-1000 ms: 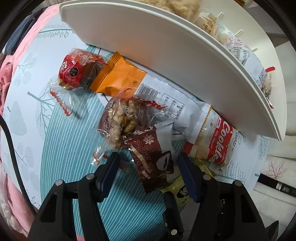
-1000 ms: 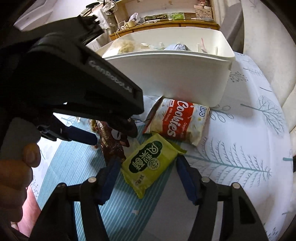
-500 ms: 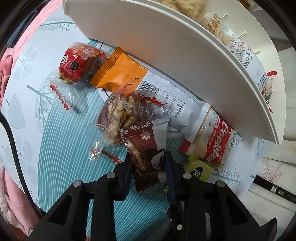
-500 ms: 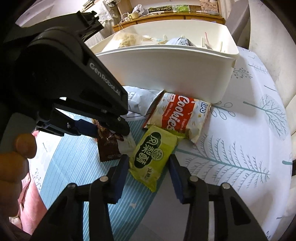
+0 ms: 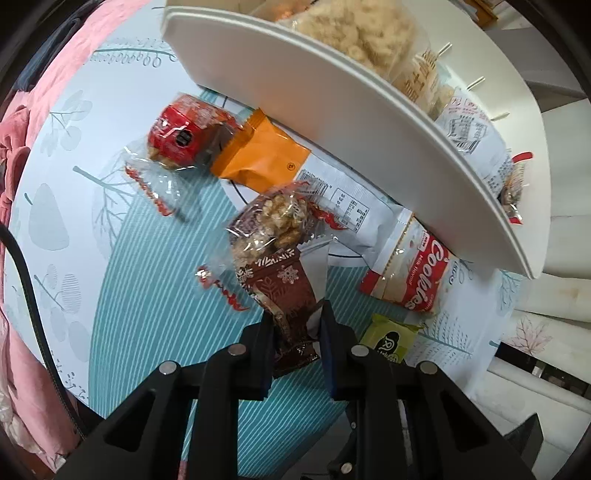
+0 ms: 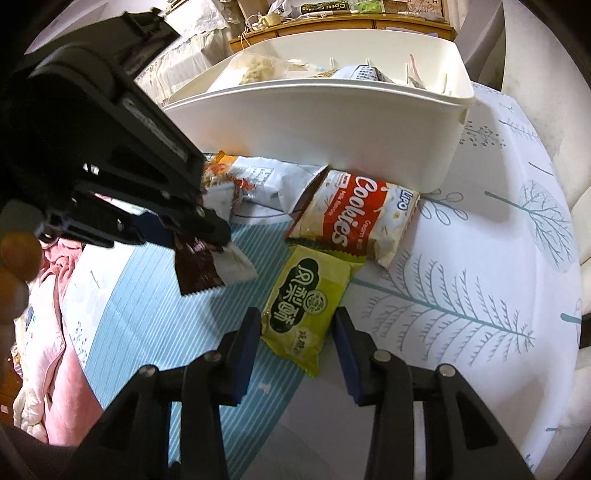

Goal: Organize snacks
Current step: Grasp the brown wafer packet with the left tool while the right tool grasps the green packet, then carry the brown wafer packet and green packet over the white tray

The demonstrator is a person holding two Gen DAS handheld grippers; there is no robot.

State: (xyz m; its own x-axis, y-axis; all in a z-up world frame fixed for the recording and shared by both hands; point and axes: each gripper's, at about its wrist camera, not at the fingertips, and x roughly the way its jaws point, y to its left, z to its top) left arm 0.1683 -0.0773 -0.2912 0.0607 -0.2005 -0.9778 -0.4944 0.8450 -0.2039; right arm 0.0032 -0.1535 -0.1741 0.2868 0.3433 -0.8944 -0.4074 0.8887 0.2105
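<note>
My left gripper (image 5: 295,325) is shut on the brown snowflake snack packet (image 5: 280,284), lifted a little off the cloth; it also shows in the right wrist view (image 6: 199,269). A clear bag of popcorn-like snack (image 5: 273,221) hangs beside it. My right gripper (image 6: 297,325) is part closed around the green pastry packet (image 6: 306,299), its fingers apart from the packet's sides. The red Coolies packet (image 6: 354,218) lies against the white bin (image 6: 332,125), which holds several snacks.
An orange packet (image 5: 258,158), a red-wrapped snack (image 5: 184,136) and a white-grey bag (image 5: 354,221) lie beside the bin on the blue-and-white tablecloth (image 5: 147,295). Pink fabric (image 5: 22,147) lies at the left. A wooden shelf (image 6: 332,22) stands behind the bin.
My left gripper has closed on the brown packet and lifted it slightly. My right gripper has narrowed around the green packet.
</note>
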